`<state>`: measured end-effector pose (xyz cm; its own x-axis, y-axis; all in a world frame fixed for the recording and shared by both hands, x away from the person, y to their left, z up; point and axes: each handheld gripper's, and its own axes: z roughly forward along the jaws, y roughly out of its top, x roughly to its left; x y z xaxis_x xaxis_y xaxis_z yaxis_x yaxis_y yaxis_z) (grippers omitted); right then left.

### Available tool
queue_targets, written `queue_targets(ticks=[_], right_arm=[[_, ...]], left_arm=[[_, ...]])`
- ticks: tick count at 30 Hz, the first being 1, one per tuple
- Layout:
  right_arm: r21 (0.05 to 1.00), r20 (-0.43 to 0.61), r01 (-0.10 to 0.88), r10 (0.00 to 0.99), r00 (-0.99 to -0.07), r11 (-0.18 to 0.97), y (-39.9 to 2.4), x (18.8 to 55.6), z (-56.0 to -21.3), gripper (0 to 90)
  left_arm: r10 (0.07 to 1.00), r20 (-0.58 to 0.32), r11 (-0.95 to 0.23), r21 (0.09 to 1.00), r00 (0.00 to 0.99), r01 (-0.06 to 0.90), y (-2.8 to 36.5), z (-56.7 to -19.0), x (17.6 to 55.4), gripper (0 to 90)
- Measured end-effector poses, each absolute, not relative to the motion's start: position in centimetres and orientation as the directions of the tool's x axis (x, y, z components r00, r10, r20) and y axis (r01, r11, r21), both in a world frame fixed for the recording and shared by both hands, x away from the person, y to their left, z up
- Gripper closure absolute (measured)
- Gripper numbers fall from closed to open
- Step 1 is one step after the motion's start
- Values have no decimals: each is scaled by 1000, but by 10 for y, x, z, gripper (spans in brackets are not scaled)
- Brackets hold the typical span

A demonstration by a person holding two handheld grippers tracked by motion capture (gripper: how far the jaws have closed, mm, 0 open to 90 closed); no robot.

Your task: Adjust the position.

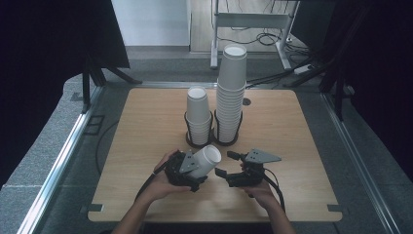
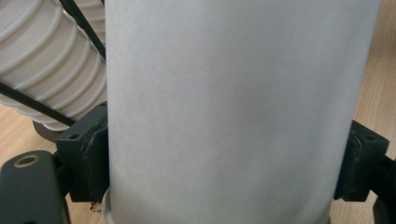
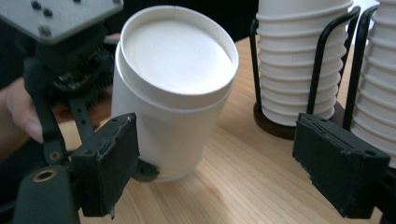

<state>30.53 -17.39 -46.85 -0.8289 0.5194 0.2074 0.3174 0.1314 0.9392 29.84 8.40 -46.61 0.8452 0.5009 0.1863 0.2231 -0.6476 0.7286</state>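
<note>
- Pale wooden table [image 1: 146,146] with rounded corners sits on grey carpet, dark curtains to either side and a metal desk frame with cables behind it
- left gripper [image 1: 187,170] lies low near the table's near edge, held in the person's left hand [image 1: 160,183]; its two black jaws are clamped on the sides of a white paper cup [image 1: 204,161], the pads pressing the wall from both sides in the left gripper view, where the cup [image 2: 233,107] stands between them
- that cup is tilted, its closed base turned up and toward the right gripper; in the right gripper view the round recessed base [image 3: 175,53] faces the camera, the cup's lower edge close over the wood; whether it touches I cannot tell
- right gripper [image 1: 229,163], held in the right hand [image 1: 260,190] just beside the cup, has its jaws apart with nothing between the pads [image 3: 109,163]; they stand clear of the cup's wall
- farther back at mid-table, two black wire holders stand side by side; the left one [image 1: 198,139] carries a short stack of white paper cups [image 1: 198,109], the right one [image 1: 228,136] a tall stack [image 1: 231,83] rising well above its neighbour; both stacks stand upright, near the held cup yet apart from it
</note>
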Motion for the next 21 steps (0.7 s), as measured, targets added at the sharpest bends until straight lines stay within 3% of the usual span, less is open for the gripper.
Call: queue_targets(ticks=[10, 21], right_arm=[[920, 126, 295, 520, -845, 256, -171, 308, -469, 162], [871, 88, 296, 470, -878, 391, -174, 325, -444, 167]], left_arm=[[487, 196, -670, 709, 851, 220, 83, -470, 300, 126], [448, 246, -722, 666, 859, 186, 73, -464, 308, 126]])
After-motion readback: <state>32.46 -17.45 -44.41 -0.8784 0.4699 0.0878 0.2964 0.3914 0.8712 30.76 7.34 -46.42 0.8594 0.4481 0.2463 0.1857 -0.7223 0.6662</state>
